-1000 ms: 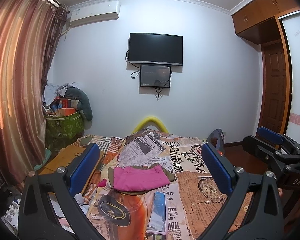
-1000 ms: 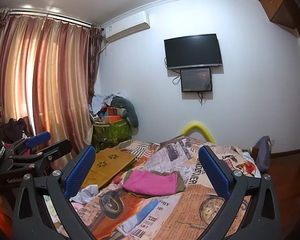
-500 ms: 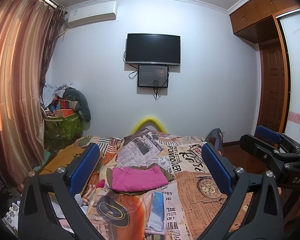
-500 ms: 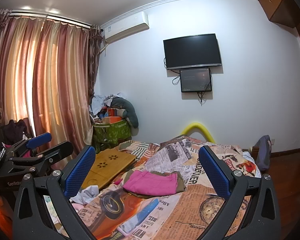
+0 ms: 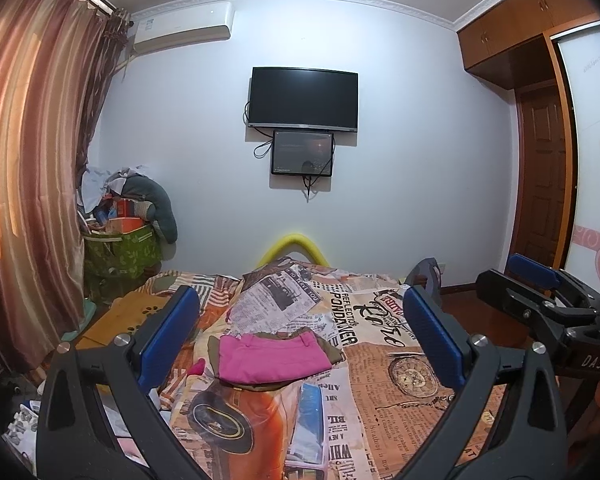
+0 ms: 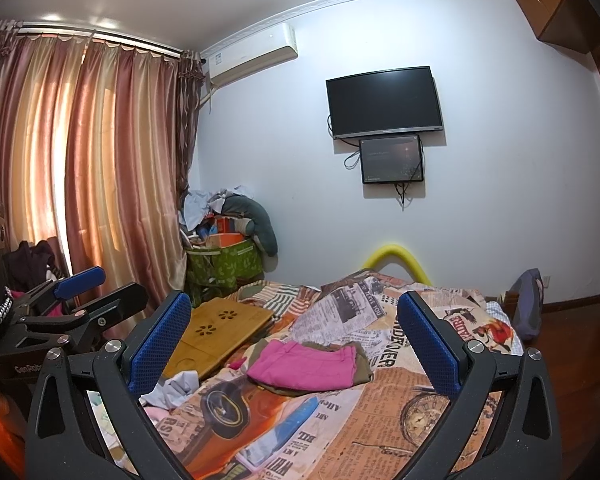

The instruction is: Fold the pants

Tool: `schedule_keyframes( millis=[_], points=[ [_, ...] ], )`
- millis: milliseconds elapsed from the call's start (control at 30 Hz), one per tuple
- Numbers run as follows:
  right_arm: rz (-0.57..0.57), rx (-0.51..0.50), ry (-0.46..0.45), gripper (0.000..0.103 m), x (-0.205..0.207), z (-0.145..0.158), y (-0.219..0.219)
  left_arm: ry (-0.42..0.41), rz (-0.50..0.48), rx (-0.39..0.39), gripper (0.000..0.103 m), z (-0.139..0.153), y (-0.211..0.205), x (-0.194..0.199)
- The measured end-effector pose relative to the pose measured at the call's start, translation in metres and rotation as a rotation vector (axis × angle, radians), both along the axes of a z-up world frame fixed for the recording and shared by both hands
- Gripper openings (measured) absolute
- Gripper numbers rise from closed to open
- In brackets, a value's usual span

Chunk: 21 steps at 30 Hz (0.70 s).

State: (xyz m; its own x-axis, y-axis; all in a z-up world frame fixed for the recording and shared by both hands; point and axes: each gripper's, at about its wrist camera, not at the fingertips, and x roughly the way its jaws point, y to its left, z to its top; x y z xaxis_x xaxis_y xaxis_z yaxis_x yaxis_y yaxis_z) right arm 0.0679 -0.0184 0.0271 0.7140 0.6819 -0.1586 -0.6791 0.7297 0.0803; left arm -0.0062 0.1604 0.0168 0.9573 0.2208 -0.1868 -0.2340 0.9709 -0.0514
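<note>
Folded pink pants (image 5: 270, 356) lie on top of folded olive-brown pants (image 5: 332, 350) in the middle of the bed (image 5: 384, 364); they also show in the right wrist view (image 6: 306, 366). My left gripper (image 5: 300, 340) is open and empty, held above the near part of the bed, well short of the pants. My right gripper (image 6: 294, 344) is open and empty, likewise apart from them. Each gripper shows at the edge of the other's view: the right one (image 5: 540, 292), the left one (image 6: 80, 296).
A wooden lap tray (image 6: 216, 332) lies on the bed's left side, with loose pale clothes (image 6: 172, 390) near it. A green bin piled with clutter (image 6: 224, 256) stands by the curtain (image 6: 100, 180). A TV (image 5: 303, 98) hangs on the far wall. A door (image 5: 544, 184) is at right.
Both views have shifted slightly; the pants sit a little lower and nearer in the frames. The grippers stay open. The pants have not moved on the bed.
</note>
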Motion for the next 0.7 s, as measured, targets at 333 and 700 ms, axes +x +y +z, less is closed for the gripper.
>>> schedule_keyframes(
  millis=[333, 700],
  points=[
    [-0.001, -0.002, 0.004, 0.103, 0.0003, 0.0006, 0.0000, 0.010, -0.011, -0.018, 0.103, 0.0003, 0.0000, 0.0026],
    [0.002, -0.001, 0.016, 0.103, 0.0037, 0.0013, 0.0022, 0.021, -0.015, -0.007, 0.103, -0.0006, -0.0008, 0.0051]
  ],
)
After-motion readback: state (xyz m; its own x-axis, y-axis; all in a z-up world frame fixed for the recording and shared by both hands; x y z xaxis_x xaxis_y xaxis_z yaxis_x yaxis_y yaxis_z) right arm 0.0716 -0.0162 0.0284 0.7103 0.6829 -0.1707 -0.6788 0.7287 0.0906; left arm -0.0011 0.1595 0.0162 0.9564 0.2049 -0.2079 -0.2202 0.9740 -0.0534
